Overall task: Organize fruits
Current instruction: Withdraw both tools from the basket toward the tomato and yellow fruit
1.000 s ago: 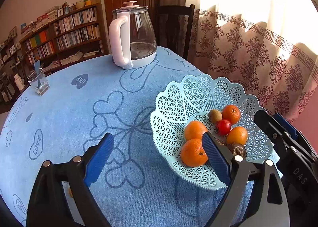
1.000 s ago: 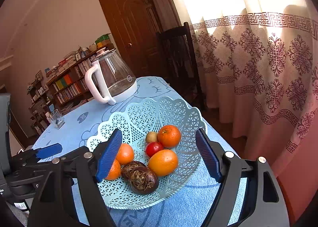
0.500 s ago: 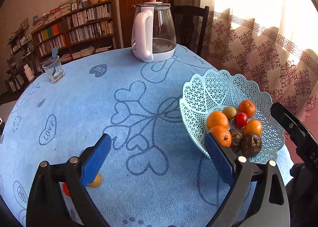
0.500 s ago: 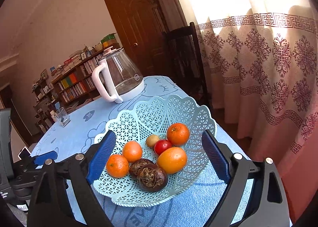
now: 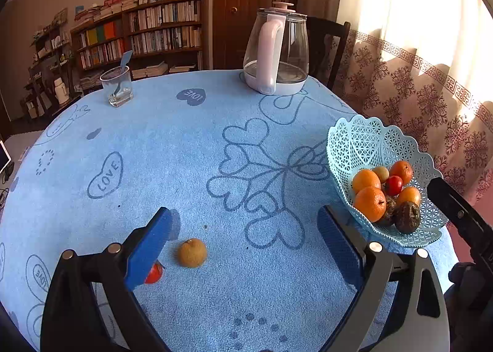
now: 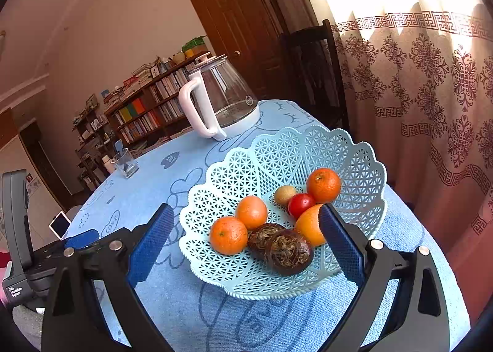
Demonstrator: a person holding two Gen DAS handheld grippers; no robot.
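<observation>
A pale blue lattice basket (image 6: 363, 167) (image 5: 363, 142) holds several oranges, a small red fruit (image 6: 300, 204), a tan round fruit and two dark wrinkled fruits (image 6: 288, 252). My right gripper (image 6: 243, 235) hangs over the basket's near side, its jaws still opening, with nothing pressed between the pads. On the blue cloth lies a small tan fruit (image 5: 192, 252), and a red fruit (image 5: 153, 273) is partly hidden behind a left fingertip. My left gripper (image 5: 243, 241) is open above the cloth, the tan fruit just inside its left finger.
A glass kettle with a white handle (image 5: 277, 53) stands at the table's far side. A drinking glass (image 5: 118, 87) sits far left. A dark chair (image 5: 326, 41) and patterned curtain lie beyond the table. The basket sits near the right table edge.
The left gripper has swung left, away from the basket, bringing the tan and red fruits on the cloth into view. The right gripper's jaws have spread wider over the basket.
</observation>
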